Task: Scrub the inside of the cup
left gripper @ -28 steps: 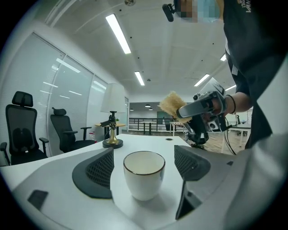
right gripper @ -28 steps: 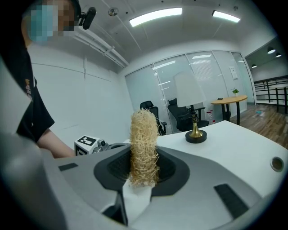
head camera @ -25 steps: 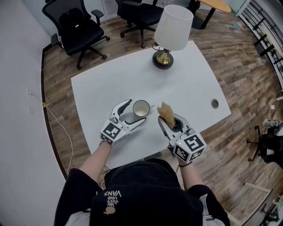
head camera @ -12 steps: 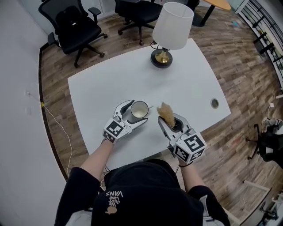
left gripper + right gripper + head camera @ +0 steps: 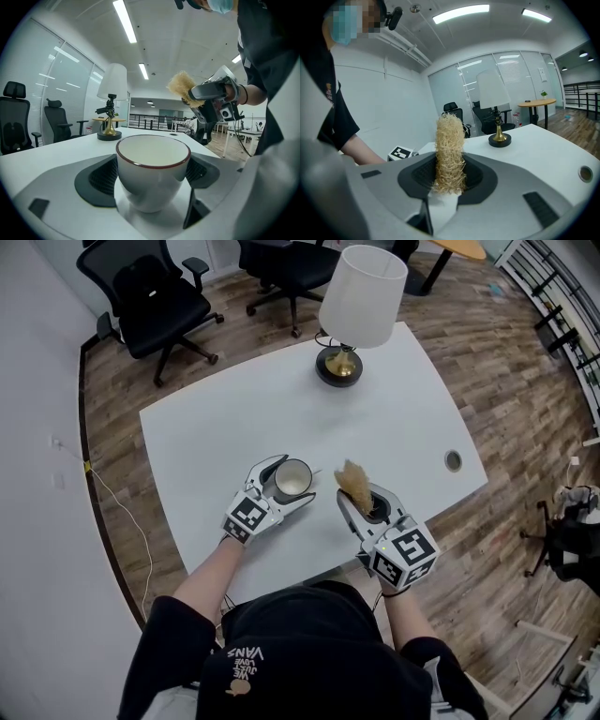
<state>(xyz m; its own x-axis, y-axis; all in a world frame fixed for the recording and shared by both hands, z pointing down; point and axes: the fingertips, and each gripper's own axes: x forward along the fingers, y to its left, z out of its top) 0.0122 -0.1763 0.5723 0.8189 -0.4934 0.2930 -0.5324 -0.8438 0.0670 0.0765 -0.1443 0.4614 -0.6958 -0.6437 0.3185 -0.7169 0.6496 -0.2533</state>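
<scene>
The left tool [image 5: 287, 486] has its jaws closed on the white round cup with a dark red rim [image 5: 152, 161], one pad pressed to each side of its wall, which looks meant to brace it against the rubbing to come. The cup stands upright on the white surface [image 5: 403, 418], mouth open to the top, on the person's side of the white-shaded lamp with a brass base [image 5: 361, 296] and well apart from it. The right tool [image 5: 367, 502] is clamped on the pale straw-coloured fibrous scrubber [image 5: 450, 150], gripped low so that most of the bundle stands out past the jaws, free to reach into the cup. Also on the near side of the lamp, the scrubber sits just beside the cup on the right tool's side, apart from it and outside the rim; scrubbing appears not yet begun
</scene>
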